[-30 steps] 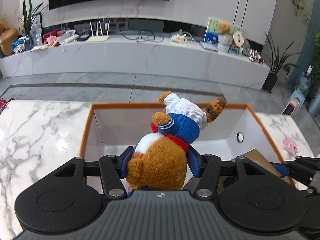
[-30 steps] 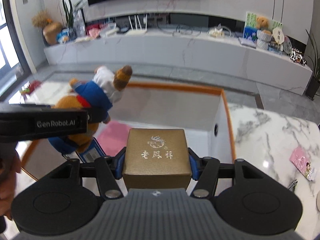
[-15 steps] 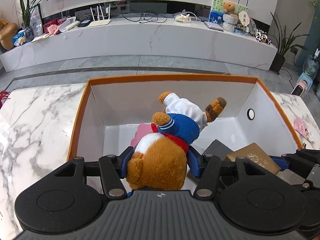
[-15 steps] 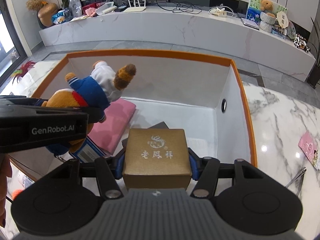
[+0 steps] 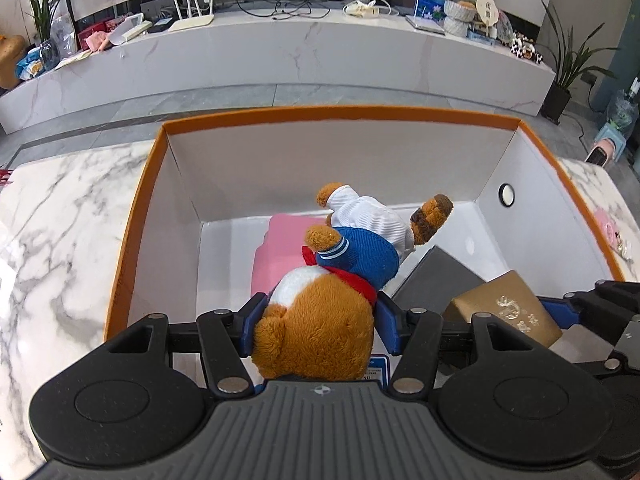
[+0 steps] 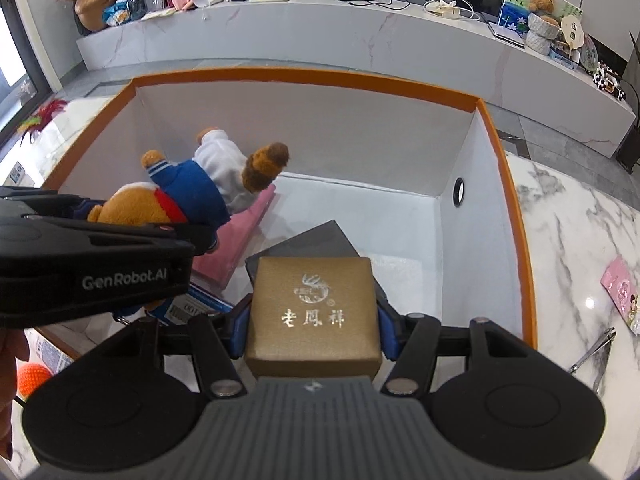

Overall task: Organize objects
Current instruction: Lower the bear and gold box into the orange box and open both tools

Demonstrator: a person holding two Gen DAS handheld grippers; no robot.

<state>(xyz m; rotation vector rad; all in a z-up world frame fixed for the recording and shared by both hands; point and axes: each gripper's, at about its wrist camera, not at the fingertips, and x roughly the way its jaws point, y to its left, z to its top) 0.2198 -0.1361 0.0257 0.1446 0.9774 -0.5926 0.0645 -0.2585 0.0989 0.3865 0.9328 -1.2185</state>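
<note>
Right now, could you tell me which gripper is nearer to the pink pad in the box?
Left. The left gripper, holding the teddy bear, hangs right over the pink pad; the right gripper, holding the gold box, is farther off.

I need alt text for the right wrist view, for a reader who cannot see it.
The right hand-held gripper grips a gold gift box above an open orange-rimmed box. At left, the left hand-held gripper holds a teddy bear over it.
</note>
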